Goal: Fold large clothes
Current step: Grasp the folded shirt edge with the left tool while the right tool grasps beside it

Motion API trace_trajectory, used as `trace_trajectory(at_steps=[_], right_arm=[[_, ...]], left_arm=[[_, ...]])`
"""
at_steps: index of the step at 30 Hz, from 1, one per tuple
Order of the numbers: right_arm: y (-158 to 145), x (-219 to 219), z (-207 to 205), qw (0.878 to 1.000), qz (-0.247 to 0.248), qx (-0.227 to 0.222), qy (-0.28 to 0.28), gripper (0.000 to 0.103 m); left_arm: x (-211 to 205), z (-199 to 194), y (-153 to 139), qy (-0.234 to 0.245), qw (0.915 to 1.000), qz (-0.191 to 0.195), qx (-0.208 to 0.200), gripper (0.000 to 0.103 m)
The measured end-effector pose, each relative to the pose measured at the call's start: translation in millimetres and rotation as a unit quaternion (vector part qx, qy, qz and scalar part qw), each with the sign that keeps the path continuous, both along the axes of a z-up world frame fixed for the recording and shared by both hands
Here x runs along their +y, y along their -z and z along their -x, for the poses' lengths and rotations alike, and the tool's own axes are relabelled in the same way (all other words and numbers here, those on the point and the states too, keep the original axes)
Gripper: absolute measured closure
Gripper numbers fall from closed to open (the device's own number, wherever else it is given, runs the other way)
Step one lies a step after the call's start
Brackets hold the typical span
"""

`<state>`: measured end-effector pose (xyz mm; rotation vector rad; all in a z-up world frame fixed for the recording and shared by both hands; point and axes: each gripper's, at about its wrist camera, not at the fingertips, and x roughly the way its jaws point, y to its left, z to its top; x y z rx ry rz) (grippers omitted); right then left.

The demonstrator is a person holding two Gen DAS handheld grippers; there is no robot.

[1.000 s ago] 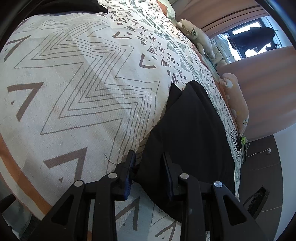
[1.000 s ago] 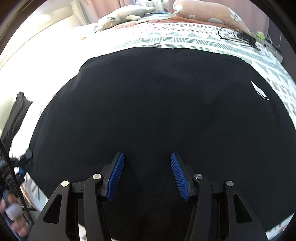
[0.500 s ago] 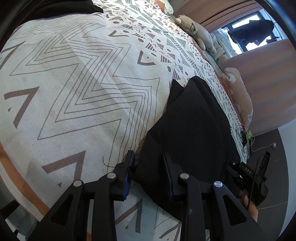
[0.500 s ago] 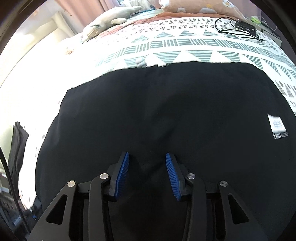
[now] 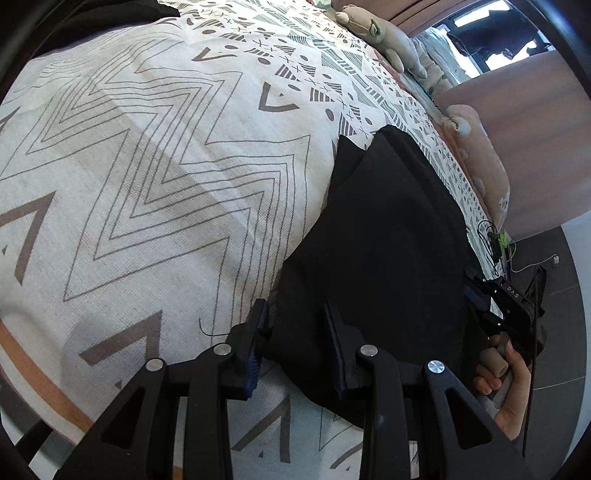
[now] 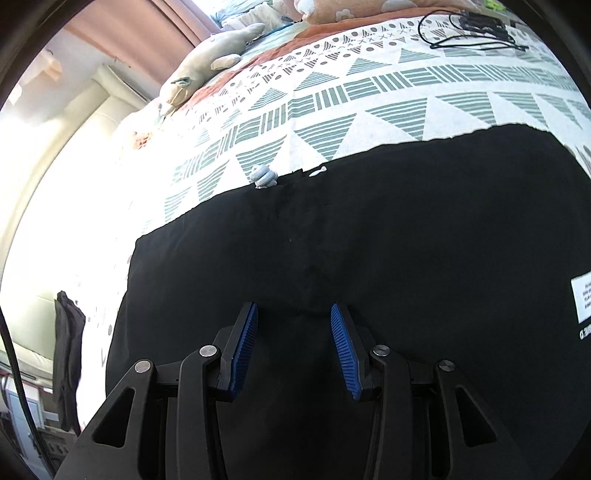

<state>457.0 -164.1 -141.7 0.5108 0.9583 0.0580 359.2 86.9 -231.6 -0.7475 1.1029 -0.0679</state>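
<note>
A large black garment (image 5: 388,229) lies on the patterned bedspread (image 5: 147,166). My left gripper (image 5: 293,321) is at its near left corner, jaws closed on a thick bunch of the black cloth. In the right wrist view the garment (image 6: 369,240) fills the lower half, with a white label (image 6: 581,299) at the right edge. My right gripper (image 6: 293,314) sits low on it, blue pads pinching a puckered fold. In the left wrist view, the right gripper's body (image 5: 506,306) and the hand holding it (image 5: 513,380) show at the garment's right side.
A grey plush toy (image 6: 207,70) and a pink pillow (image 5: 480,155) lie along the bed's far side. Black cables (image 6: 472,29) rest on the bedspread (image 6: 332,96). A small grey object (image 6: 264,177) sits at the garment's far edge. Dark clothing (image 6: 66,332) hangs at left.
The right gripper's jaws narrowed onto the cloth and it slid back toward the garment's near edge, showing more bed beyond. It and its hand came into the left view. The left gripper stayed put.
</note>
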Motion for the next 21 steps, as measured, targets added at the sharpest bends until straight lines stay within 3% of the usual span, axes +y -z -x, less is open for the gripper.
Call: trace_trajectory(at_steps=[7,15,17,21], right_arm=[[-3,-2,20,1.000,-0.009,0.013,-0.008,0.064],[-18,3,59,0.999,0.004,0.038,-0.036,0.064],[-21,5,73,0.998,0.001,0.038,-0.041,0.064],[-18,6,101,0.998,-0.009,0.030,-0.051,0.064]], left_arm=[[6,3,4,-0.013,0.9991,0.036,0.015,0.069],[0,1,-3,-0.017,0.9993,0.034,0.005,0.070],[-2,2,-10,-0.013,0.9998,0.018,0.000,0.079],[1,6,-22,-0.009,0.9993,0.023,-0.028,0.085]])
